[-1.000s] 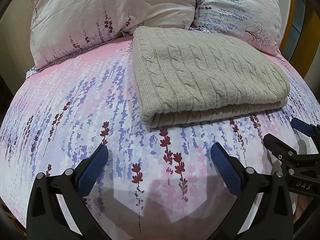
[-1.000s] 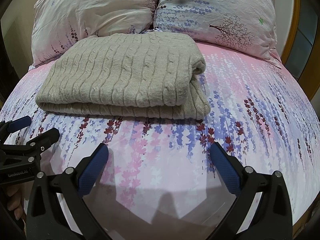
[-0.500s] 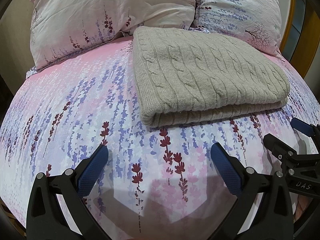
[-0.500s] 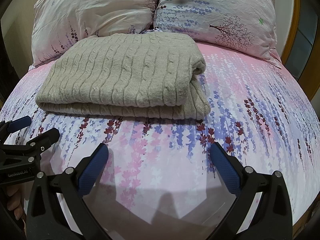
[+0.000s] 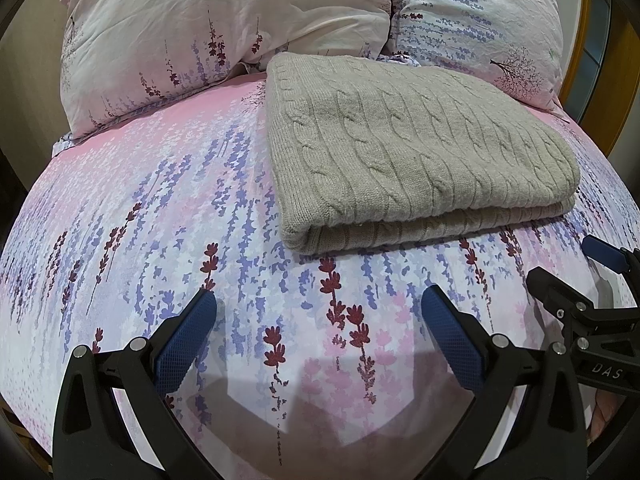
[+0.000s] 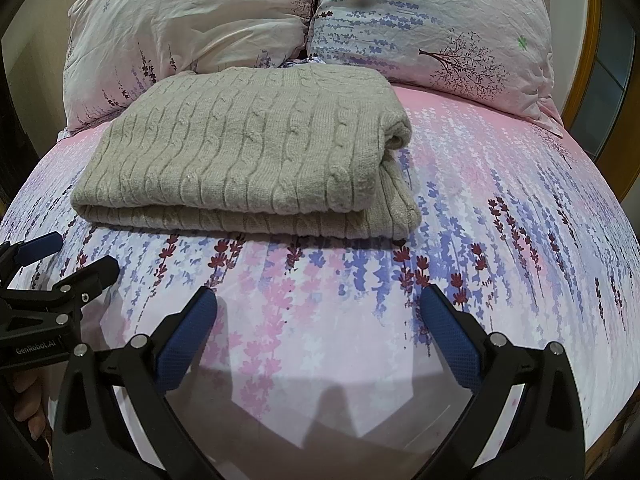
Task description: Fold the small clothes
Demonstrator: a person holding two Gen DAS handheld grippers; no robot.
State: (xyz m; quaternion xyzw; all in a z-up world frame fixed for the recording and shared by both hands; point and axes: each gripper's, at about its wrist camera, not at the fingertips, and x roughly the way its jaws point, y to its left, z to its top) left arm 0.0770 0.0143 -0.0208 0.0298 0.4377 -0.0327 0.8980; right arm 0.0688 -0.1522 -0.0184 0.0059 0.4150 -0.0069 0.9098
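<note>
Left wrist view: the beige sweater (image 5: 416,160) lies upper right on the bed (image 5: 140,216), already folded; the left gripper (image 5: 318,308) fingers stand apart, empty.

Right wrist view: the sweater (image 6: 248,152) sits upper left; the right gripper (image 6: 318,308) fingers are likewise spread. Folding looks finished.

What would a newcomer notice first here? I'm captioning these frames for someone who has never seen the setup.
The beige cable-knit sweater stands out first, lying folded on the pink floral bedsheet just in front of two matching pillows. Next come the blue-padded tools low in the frame: the left hand-held gripper and right hand-held gripper, both open, empty and short of the sweater.
</note>
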